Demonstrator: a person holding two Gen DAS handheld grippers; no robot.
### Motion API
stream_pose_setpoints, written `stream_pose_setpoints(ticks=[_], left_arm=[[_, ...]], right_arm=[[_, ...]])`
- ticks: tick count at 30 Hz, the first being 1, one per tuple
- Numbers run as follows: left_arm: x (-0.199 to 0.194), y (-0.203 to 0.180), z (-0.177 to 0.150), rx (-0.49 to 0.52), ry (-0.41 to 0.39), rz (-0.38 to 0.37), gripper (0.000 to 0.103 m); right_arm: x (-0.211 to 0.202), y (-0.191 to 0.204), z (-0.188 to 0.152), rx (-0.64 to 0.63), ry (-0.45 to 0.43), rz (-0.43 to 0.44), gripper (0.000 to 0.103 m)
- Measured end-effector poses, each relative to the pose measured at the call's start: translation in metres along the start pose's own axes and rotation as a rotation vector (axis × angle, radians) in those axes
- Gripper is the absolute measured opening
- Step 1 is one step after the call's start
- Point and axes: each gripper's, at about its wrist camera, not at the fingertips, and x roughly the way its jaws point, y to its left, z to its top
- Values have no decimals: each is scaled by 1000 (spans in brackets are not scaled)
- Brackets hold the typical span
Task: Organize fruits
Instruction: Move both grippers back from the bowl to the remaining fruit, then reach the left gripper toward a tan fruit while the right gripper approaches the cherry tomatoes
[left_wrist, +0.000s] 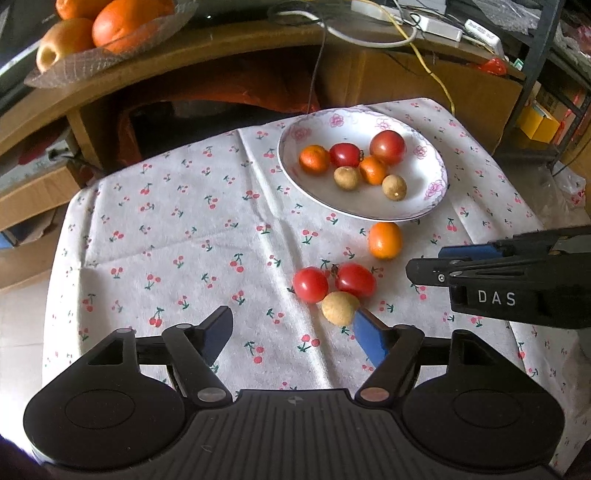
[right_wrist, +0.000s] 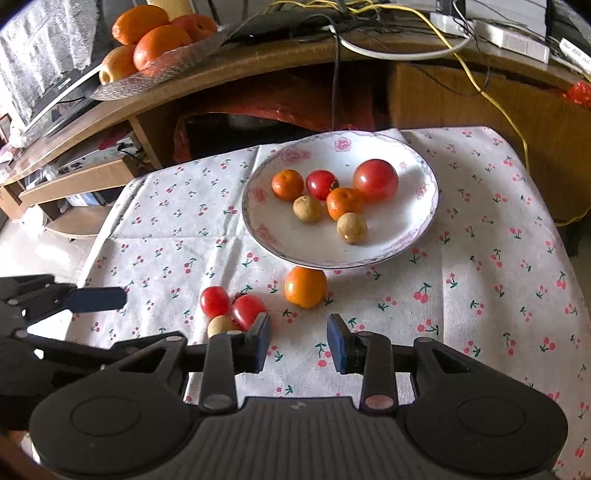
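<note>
A white flowered plate (left_wrist: 424, 206) (right_wrist: 417, 229) on the cherry-print cloth holds several small fruits: tomatoes, oranges and brown longans. On the cloth in front of the plate lie a small orange (left_wrist: 385, 240) (right_wrist: 305, 287), two cherry tomatoes (left_wrist: 311, 284) (right_wrist: 215, 301) and a brown longan (left_wrist: 340, 308) (right_wrist: 220, 326). My left gripper (left_wrist: 295, 332) is open and empty, its right finger beside the longan. My right gripper (right_wrist: 298, 341) is open and empty, just in front of the loose orange; it also shows from the side in the left wrist view (left_wrist: 436, 266).
A wooden desk behind the table carries a glass dish of large oranges and apples (left_wrist: 110, 33) (right_wrist: 155, 44), cables and power strips (left_wrist: 424, 26). Cardboard boxes (left_wrist: 33, 199) stand on the floor at left. The table edge drops off at left and right.
</note>
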Motion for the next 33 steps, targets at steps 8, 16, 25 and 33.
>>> stream_pose_setpoints(ticks=[8,16,25,33], left_arm=[[0,12,6,-57,-9,-25,79],[8,20,8,-92,7,-36,79],[10,23,9,-108,14,-47,82],[15,23,10,-112,26,-54,83]], right_arm=[[16,-13,5,99,22,22,33],[25,-14,15,145,-6,60,33],[40,-11,18,134,-4,31,37],[52,-13,18,140,-3,28,37]])
